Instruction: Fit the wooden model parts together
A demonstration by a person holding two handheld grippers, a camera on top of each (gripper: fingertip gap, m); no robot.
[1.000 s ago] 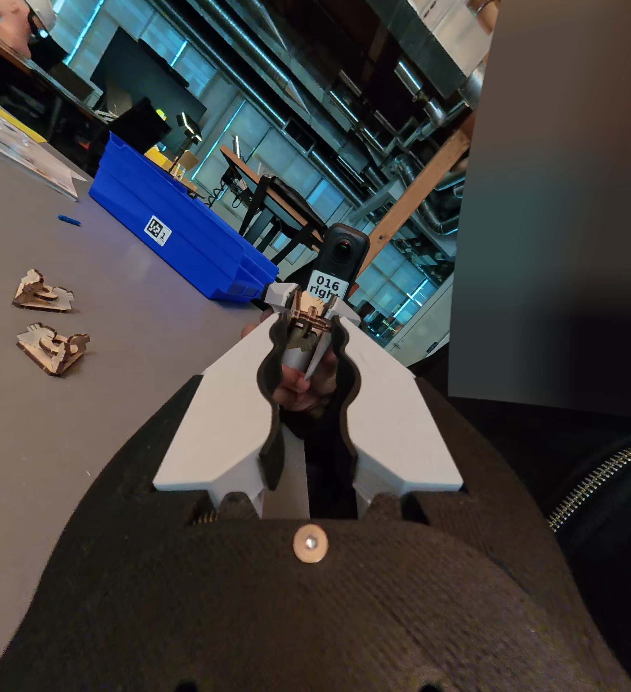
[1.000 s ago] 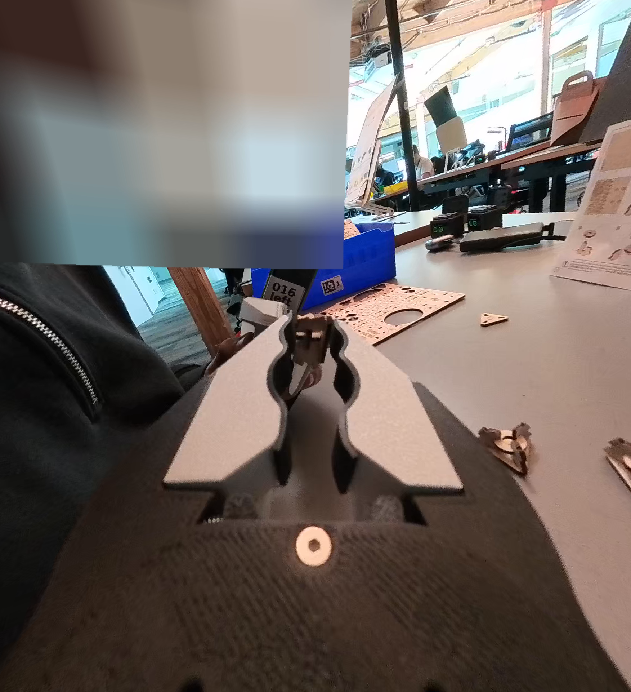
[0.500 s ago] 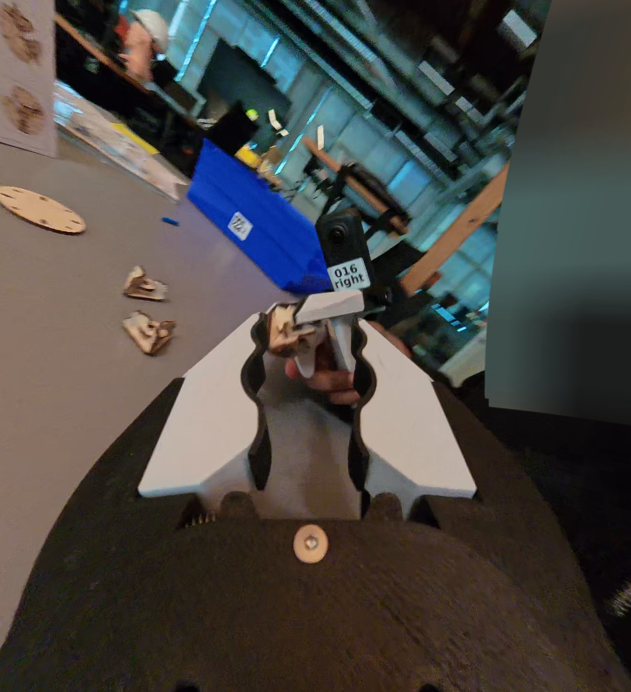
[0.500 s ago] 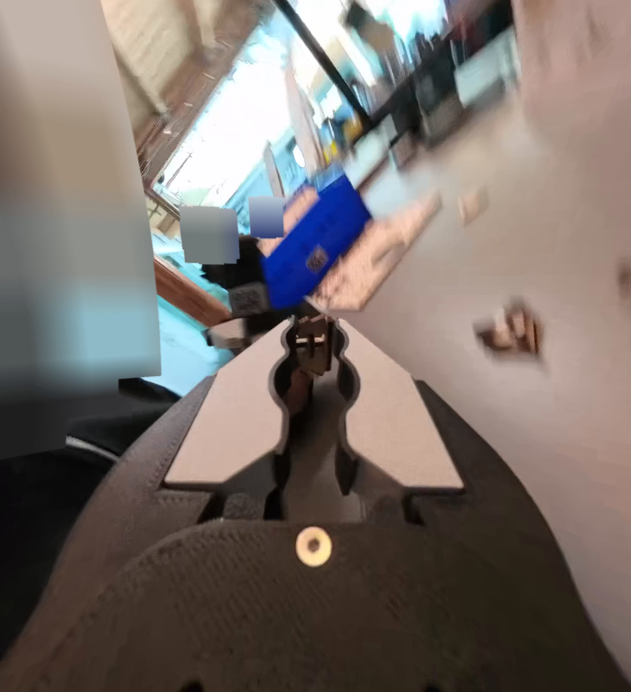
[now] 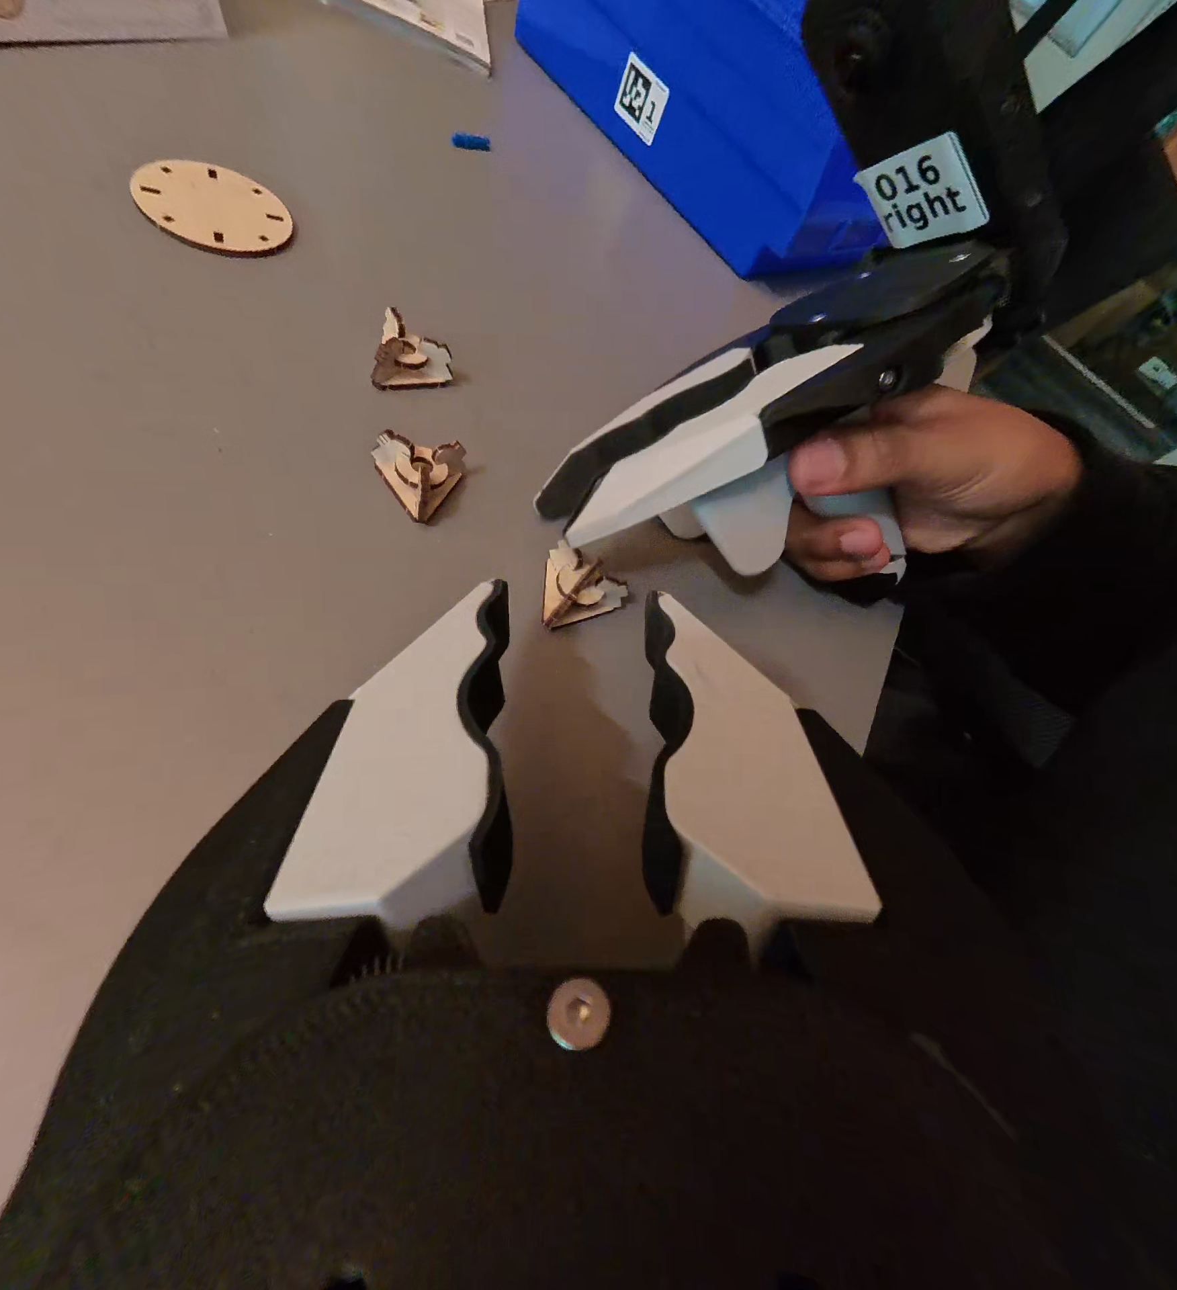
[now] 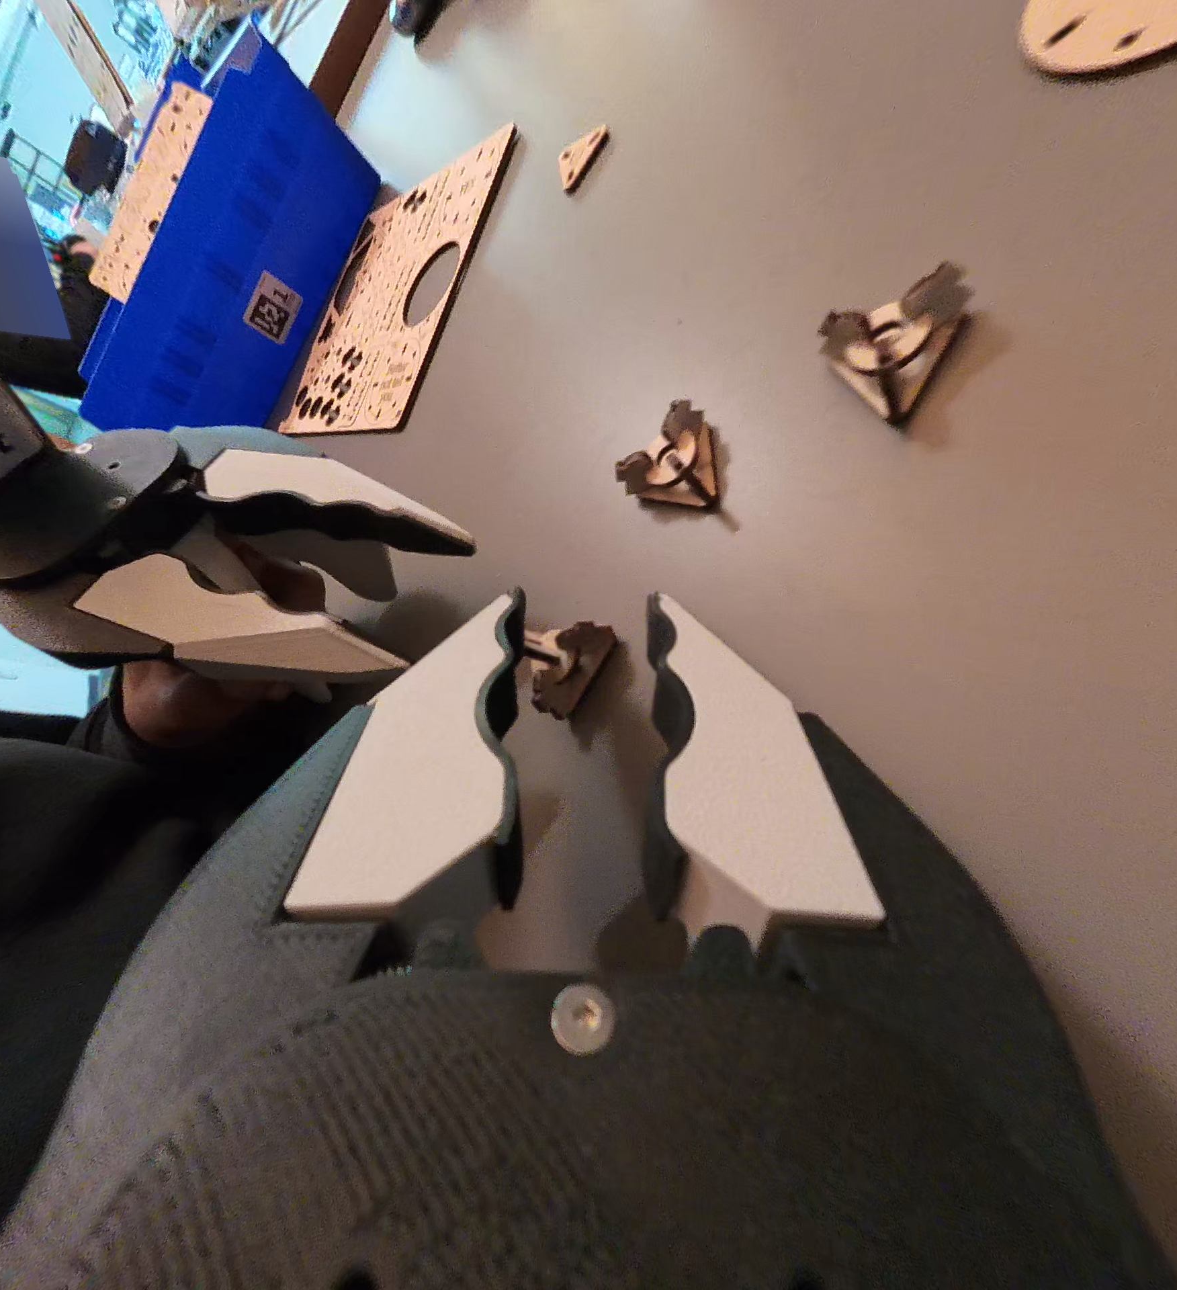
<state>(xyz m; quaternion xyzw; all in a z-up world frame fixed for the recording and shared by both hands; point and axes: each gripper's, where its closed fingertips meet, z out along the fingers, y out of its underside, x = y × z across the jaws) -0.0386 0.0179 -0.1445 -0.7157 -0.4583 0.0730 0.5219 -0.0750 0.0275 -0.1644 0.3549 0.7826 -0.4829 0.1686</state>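
A small triangular wooden assembly (image 5: 579, 586) lies on the grey table (image 5: 153, 558), just beyond my left gripper's (image 5: 575, 593) tips. That gripper is open and empty. My right gripper (image 6: 584, 604) is open too. The assembly (image 6: 572, 663) sits between its fingers, a tab close against the left finger (image 6: 502, 656) and a clear gap to the other. In the left wrist view the right gripper (image 5: 556, 525) comes in from the right, its tips just above the assembly. In the right wrist view the left gripper (image 6: 439, 604) stands open at the left.
Two more wooden assemblies (image 5: 408, 352) (image 5: 422, 471) lie farther out, also in the right wrist view (image 6: 673, 464) (image 6: 893, 349). A wooden disc (image 5: 212, 218), a blue bin (image 5: 711, 139), a cut-out wooden sheet (image 6: 404, 279) and a small wooden triangle (image 6: 582, 157) lie beyond.
A second ago both grippers held the assembly together in the air. The left one opened first. The right one then brought the assembly down to the table and opened.
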